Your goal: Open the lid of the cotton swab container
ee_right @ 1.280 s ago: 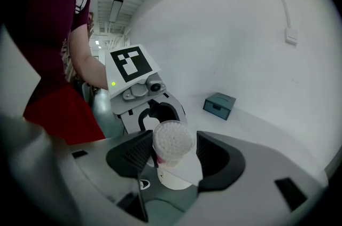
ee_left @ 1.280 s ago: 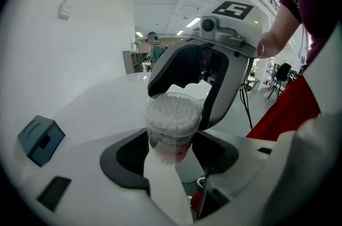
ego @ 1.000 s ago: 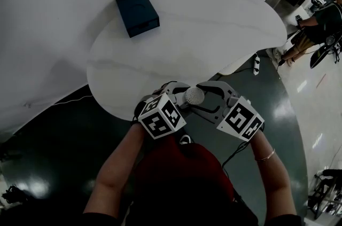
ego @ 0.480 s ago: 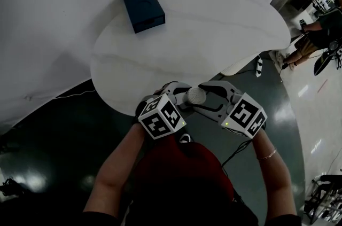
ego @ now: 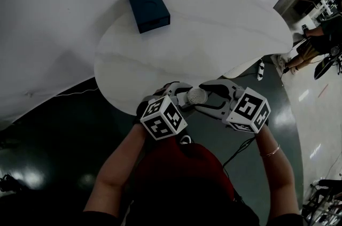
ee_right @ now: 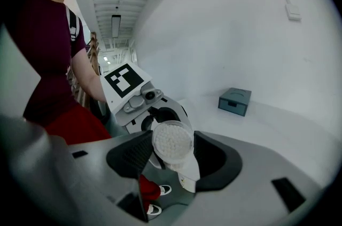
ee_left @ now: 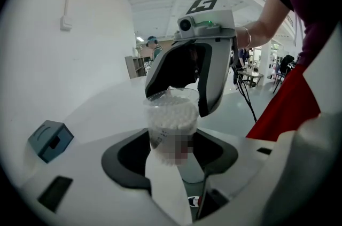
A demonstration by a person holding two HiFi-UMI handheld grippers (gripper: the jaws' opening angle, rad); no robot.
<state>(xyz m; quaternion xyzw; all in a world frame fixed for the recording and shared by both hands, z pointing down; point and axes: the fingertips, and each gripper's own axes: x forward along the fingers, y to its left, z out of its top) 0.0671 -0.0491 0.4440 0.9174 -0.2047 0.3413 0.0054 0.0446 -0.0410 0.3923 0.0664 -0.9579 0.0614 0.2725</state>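
Two grips, one container [ee_left: 171, 123]: my left tongs [ego: 183, 95] clamp its body crosswise; right tongs [ego: 209, 98] grip its lid [ee_right: 172, 145] end-on.

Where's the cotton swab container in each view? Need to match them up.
Head view: container just below centre.
Left gripper view: container centre, seen side-on.
Right gripper view: container centre, top facing the camera.
Shared landmark: blue box, seen in all three.
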